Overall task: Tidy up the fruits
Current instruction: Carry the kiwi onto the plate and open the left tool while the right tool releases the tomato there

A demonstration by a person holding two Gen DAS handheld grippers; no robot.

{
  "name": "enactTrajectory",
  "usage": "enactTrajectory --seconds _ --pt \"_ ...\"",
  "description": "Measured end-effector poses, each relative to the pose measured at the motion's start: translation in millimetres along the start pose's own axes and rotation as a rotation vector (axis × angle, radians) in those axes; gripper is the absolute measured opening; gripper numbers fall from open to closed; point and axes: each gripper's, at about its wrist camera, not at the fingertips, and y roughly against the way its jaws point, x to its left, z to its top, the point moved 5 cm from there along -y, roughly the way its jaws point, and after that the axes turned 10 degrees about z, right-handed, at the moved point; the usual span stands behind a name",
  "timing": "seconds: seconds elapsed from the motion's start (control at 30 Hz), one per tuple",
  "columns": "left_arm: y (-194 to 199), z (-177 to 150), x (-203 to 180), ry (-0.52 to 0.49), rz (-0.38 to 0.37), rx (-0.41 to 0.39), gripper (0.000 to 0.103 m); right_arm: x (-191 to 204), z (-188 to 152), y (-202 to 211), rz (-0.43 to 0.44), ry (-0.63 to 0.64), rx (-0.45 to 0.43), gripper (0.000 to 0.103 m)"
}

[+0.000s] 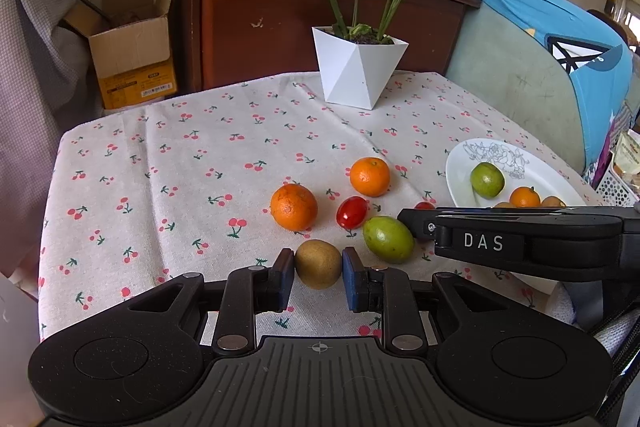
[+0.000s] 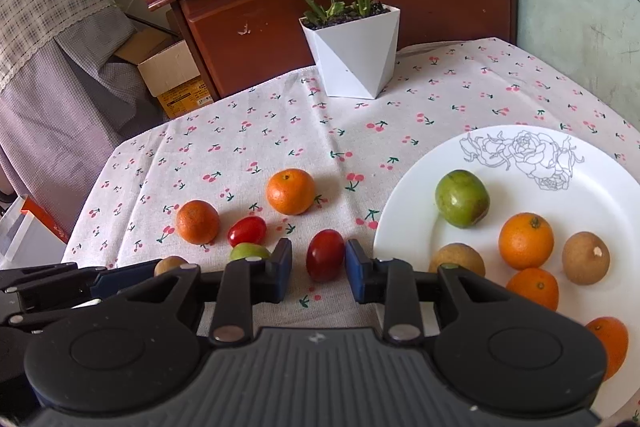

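My left gripper (image 1: 319, 261) is shut on a brown kiwi (image 1: 319, 267) that rests on the cherry-print cloth, its blue pads pressed to both sides. My right gripper (image 2: 319, 261) stands open around a dark red cherry tomato (image 2: 325, 261), with a gap at the left pad. Loose on the cloth lie two oranges (image 1: 294, 207) (image 1: 369, 176), a second red tomato (image 1: 351, 212) and a green fruit (image 1: 388, 239). To the right, the white plate (image 2: 400, 211) holds a green fruit (image 2: 462, 198), three oranges (image 2: 525, 241) and two brown fruits (image 2: 586, 258).
A white faceted planter (image 1: 356, 75) with a leafy plant stands at the back middle of the table. Behind it are a wooden cabinet (image 1: 280, 15) and an open cardboard box (image 1: 132, 47). A chair draped in blue (image 1: 540, 39) borders the right side.
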Motion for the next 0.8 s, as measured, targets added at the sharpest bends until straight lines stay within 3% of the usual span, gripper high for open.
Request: enactTrajectory --seconds 0.13,0.3,0.8 --pt "-1 0 2 0.014 -0.001 0.008 0.023 3 0 -3 -0.015 0.021 0.001 0.03" --pt "-1 0 2 0.029 -0.003 0.019 0.023 1 -1 -1 -0.024 0.029 0.001 0.02" --pt "10 14 -1 0.083 -0.006 -0.006 0.023 5 6 26 0.029 0.012 -0.035 0.02"
